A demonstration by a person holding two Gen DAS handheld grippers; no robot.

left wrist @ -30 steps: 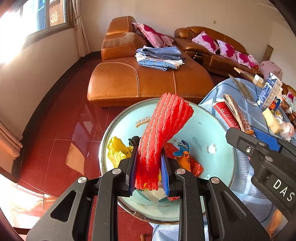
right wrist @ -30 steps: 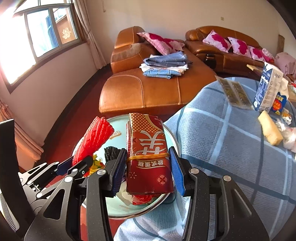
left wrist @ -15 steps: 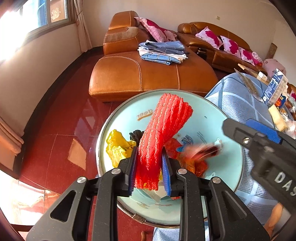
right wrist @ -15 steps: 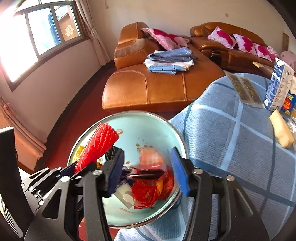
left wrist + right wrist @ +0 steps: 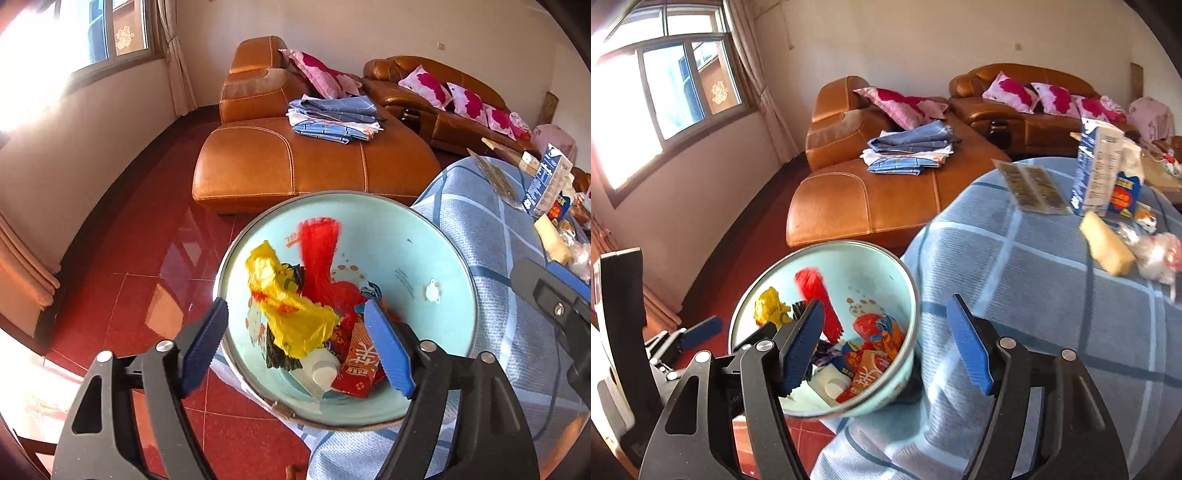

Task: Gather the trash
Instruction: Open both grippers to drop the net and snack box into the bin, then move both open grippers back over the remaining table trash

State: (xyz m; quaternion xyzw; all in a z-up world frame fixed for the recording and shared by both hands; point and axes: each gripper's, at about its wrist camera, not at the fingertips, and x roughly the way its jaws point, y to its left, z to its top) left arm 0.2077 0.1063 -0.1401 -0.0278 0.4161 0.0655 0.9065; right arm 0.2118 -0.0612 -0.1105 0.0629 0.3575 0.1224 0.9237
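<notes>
Left gripper (image 5: 295, 350) poised over bin mouth, jaws opening, nothing between pads; red mesh sleeve (image 5: 317, 251) blurred, dropping inside pale blue bin (image 5: 406, 236). Right gripper (image 5: 886, 347) over table edge beside bin, jaws opening too, empty; red packet (image 5: 356, 365) lies on heap with yellow bag (image 5: 284, 295). Bin sits tight against checked tablecloth (image 5: 1034, 277), likely for short carry. More litter on table: milk carton (image 5: 1095, 173), foil strip (image 5: 1030, 188).

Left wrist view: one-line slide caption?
Left tongs opening above the trash bin, nothing between them; red mesh sleeve, yellow bag and red packet lie inside.
</notes>
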